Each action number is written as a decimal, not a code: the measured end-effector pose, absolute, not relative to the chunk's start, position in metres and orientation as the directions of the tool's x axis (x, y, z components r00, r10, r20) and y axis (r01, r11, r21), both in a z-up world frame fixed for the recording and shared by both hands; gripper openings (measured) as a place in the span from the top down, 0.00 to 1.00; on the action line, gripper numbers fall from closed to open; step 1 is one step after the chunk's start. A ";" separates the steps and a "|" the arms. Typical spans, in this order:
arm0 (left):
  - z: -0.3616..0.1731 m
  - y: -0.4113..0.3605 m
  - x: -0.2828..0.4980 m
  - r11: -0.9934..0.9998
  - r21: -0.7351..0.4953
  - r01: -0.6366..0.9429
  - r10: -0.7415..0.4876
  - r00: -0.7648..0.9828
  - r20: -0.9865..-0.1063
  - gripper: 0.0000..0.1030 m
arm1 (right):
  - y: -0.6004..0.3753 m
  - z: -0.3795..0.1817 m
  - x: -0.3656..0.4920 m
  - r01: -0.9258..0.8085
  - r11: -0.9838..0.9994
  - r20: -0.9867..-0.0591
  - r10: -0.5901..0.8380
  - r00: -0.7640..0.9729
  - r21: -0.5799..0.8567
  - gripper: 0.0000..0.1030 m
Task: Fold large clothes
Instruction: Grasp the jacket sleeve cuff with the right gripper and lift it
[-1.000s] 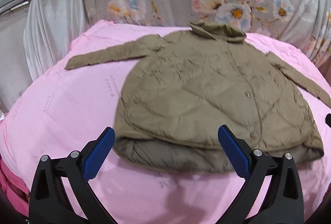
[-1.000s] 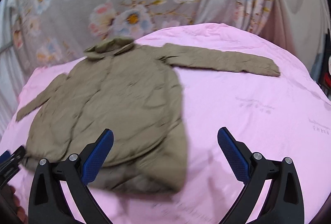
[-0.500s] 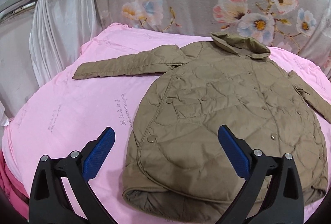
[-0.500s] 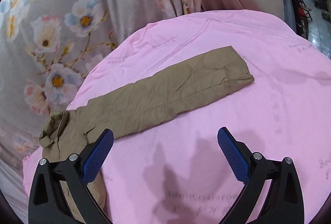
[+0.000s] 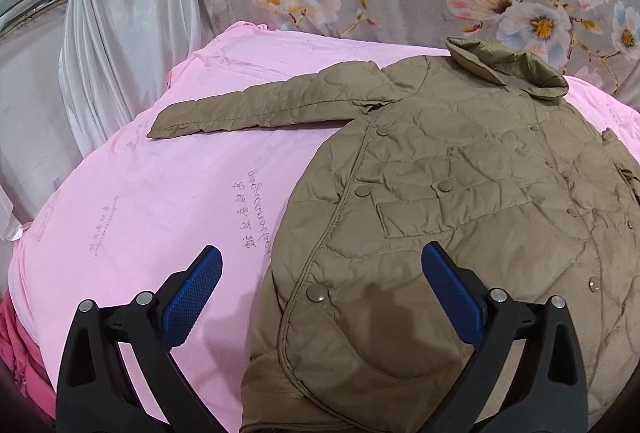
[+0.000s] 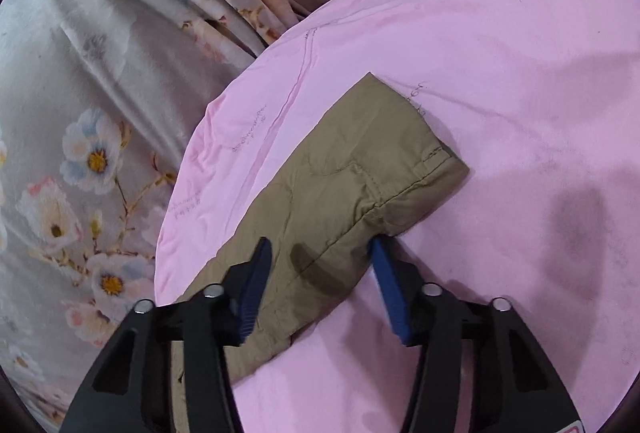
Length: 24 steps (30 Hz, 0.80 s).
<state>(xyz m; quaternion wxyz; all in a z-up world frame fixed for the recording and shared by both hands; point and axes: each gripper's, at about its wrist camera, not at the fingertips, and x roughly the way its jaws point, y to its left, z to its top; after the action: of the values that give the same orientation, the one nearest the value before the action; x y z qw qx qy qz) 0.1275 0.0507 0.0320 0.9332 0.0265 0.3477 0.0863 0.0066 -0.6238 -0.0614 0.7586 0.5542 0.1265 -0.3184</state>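
Closing now around the sleeve (image 6: 352, 193) near its cuff, the right gripper (image 6: 320, 273) has swung over from the jacket's (image 5: 460, 217) body; left gripper (image 5: 320, 281) hangs open above the hem, jacket flat on the pink sheet (image 5: 140, 201) — a sleeve fold looks imminent.

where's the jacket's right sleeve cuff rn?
In the right wrist view, the cuff of the tan quilted jacket's sleeve lies flat on the pink sheet, just ahead of the right gripper, whose closing jaws straddle the sleeve.
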 end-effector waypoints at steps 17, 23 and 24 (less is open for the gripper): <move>0.010 0.085 0.133 0.968 0.130 -0.217 0.243 0.662 -0.709 0.05 | -0.371 0.137 0.155 0.165 0.871 -0.274 -0.036 0.961 0.463 0.93; -0.005 0.101 0.128 0.975 0.075 -0.209 0.193 0.633 -0.750 0.05 | -0.232 0.104 0.219 -0.065 0.928 -0.412 0.224 0.883 0.366 0.90; -0.005 0.102 0.128 0.976 0.067 -0.206 0.185 0.634 -0.751 0.05 | -0.211 0.092 0.226 -0.075 0.934 -0.444 0.236 0.865 0.350 0.86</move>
<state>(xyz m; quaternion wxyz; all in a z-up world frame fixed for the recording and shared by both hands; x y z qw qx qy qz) 0.1280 0.1021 -0.0051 0.9037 -0.0126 0.4141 0.1083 0.2265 -0.2113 0.0922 0.9518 0.1627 0.2471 0.0816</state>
